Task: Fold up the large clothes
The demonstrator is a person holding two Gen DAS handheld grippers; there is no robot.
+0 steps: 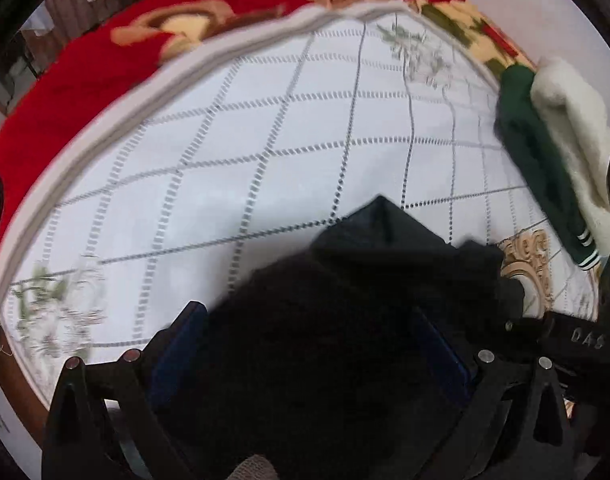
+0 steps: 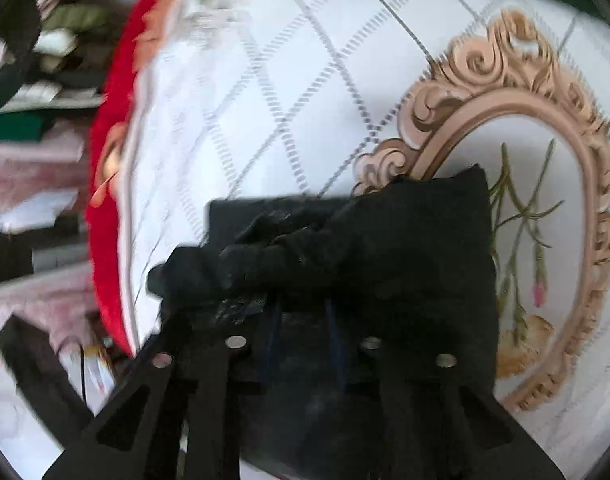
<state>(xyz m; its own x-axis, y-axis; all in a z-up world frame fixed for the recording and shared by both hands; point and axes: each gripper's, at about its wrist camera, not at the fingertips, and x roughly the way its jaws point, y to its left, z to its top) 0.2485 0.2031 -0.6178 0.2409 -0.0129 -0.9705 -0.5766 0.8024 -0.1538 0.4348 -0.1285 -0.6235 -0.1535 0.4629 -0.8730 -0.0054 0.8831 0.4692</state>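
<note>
Lighting evenly, softly, casting no hard shadows. Smearing with motion blur along the red blanket (image 1: 85,80) edge and room clutter (image 2: 37,92). Bending at fisheye rims; swallowing detail in the black garment (image 2: 365,260).

The black garment (image 1: 337,320) lies on a white cloth (image 1: 209,168) with grey dashed diamond lines, faded green sprigs and a tan scrolled oval frame (image 2: 517,92). Far left, a red blanket (image 1: 77,80) shows tan flowers. Far right lies a dark green, white-striped garment (image 1: 541,160).
</note>
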